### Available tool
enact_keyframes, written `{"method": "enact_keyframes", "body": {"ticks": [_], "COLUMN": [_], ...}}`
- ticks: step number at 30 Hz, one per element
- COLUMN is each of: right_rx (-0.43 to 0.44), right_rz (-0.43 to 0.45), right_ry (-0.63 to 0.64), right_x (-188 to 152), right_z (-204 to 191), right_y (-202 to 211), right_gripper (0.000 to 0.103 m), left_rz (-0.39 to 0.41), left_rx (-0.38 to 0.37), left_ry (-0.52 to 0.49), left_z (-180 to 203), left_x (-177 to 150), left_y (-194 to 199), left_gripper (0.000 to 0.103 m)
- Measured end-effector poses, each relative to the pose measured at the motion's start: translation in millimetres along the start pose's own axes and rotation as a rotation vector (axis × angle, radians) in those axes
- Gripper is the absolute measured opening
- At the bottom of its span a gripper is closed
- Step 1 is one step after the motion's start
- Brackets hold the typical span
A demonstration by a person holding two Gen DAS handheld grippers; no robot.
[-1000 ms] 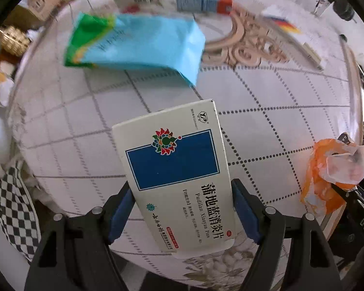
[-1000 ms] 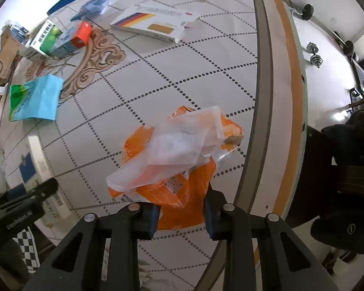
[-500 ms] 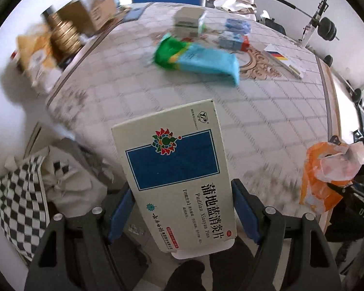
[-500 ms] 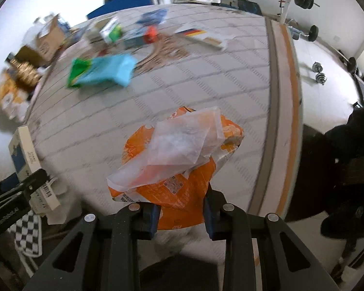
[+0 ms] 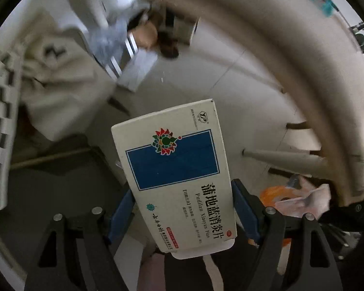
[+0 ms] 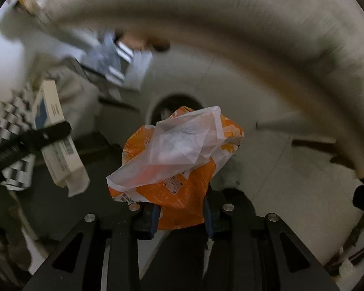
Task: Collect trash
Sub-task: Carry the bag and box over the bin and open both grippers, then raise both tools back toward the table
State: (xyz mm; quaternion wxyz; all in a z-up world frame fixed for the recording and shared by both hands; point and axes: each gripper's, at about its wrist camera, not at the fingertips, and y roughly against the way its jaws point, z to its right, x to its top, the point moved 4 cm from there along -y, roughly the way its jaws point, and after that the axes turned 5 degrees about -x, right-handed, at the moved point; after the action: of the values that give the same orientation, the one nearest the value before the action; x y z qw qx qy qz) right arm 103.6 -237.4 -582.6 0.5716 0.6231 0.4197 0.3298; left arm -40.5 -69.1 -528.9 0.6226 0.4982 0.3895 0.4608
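Note:
My left gripper (image 5: 183, 211) is shut on a white medicine box (image 5: 174, 169) with a blue panel; its blue pads press both long sides. The box also shows at the left of the right wrist view as the medicine box (image 6: 58, 150). My right gripper (image 6: 180, 212) is shut on a crumpled orange wrapper (image 6: 179, 181) with a clear plastic bag (image 6: 182, 145) bunched on top; the orange wrapper (image 5: 276, 194) appears low right in the left wrist view. Both grippers point down beside the table, over the floor. A round dark opening (image 6: 176, 108), possibly a bin, lies just beyond the wrapper.
The table's pale edge (image 5: 291, 48) curves blurred across the top of both views. On the tiled floor (image 5: 206, 77) lie a checkered cloth (image 5: 0, 133), a beige bag (image 5: 60, 77) and papers (image 5: 133, 68). Table legs (image 5: 284, 160) stand at the right.
Both grippers have swung off the tabletop and down past its edge, still gripping the box and the wrapper. The table's trash has left view; the floor and its clutter now fill both views.

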Motion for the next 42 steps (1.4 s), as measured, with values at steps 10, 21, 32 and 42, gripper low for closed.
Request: {"method": "enact_keyframes", "body": {"ticks": [10,21,32,42], "right_rx": [0.001,-0.021,-0.153,-0.177], "right_rz": [-0.064,-0.068,0.017,0.060], "right_ry": [-0.080,0.018,0.154,0.149], "right_x": [61,85,76,58], "right_z": [14,19,-8,-15], "right_y": [-216,-285,-247,-174], "right_gripper": [0.033,0.091,0.102,0.102], "left_rz": [-0.159,-0.070,-0.006,0.025], "left_rx": [-0.233,-0.143,0.095,0.128], "left_ry": [0.101,0.184,0.087,0.063], "left_z": [-43,-87,-76,-61], "left_x": [54,40,8,-16], "left_y": [-218,-244,-210,-151], "left_gripper": [0.077,0.097,0.097,0.097]}}
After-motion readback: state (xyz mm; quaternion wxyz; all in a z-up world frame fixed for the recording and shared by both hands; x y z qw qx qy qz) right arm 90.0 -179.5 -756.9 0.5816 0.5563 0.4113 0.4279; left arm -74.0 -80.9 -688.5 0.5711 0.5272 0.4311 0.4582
